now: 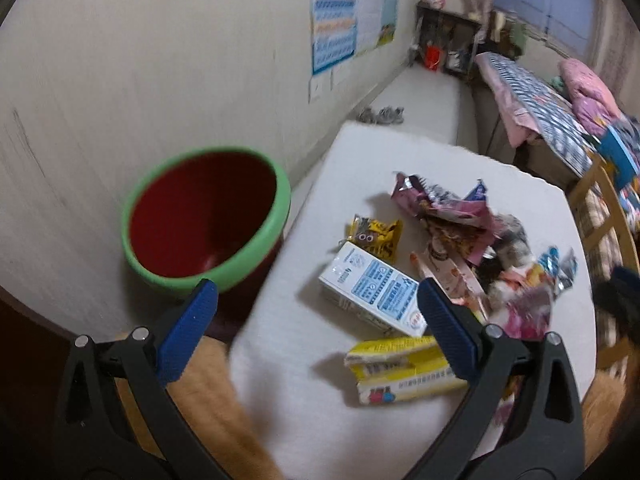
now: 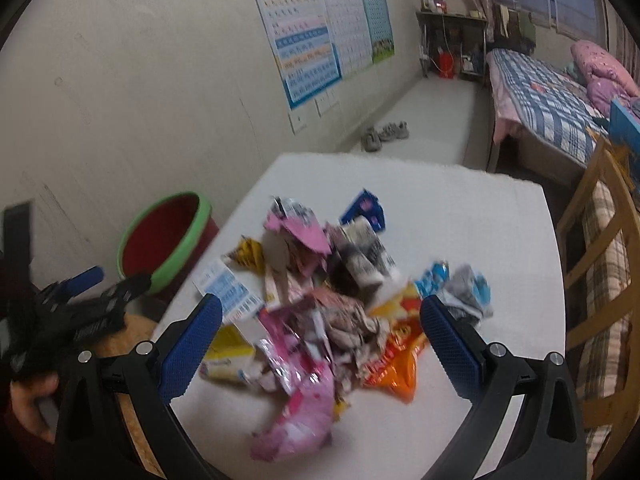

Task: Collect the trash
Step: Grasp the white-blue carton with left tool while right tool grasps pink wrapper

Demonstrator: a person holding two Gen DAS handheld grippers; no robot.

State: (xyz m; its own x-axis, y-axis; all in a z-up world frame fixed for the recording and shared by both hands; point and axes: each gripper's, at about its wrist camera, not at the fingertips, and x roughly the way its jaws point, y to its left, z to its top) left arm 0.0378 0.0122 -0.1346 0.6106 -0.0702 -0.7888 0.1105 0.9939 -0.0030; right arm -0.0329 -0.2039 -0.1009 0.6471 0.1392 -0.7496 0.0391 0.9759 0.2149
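You hung both grippers, left gripper (image 1: 318,308) and right gripper (image 2: 320,322), fingers wide and empty, over the heap of crumpled snack wrappers (image 2: 320,300) mid-frame on the white worktop (image 2: 460,208). Nothing looked collected yet. Next, probably pinch the white-and-blue carton (image 1: 372,292) and carry it to the green-rimmed red bin (image 1: 204,216) at left.

Trash pile (image 2: 332,312) sits mid-table (image 2: 460,220), wrappers heaped on one another. Carton (image 1: 374,294) lies at the pile's left edge, a flattened box (image 1: 400,372) nearer the camera. Bin (image 1: 206,220) stands off the table's left side by the wall (image 1: 120,80), seemingly on the floor. Bed (image 2: 548,96) far right, behind.
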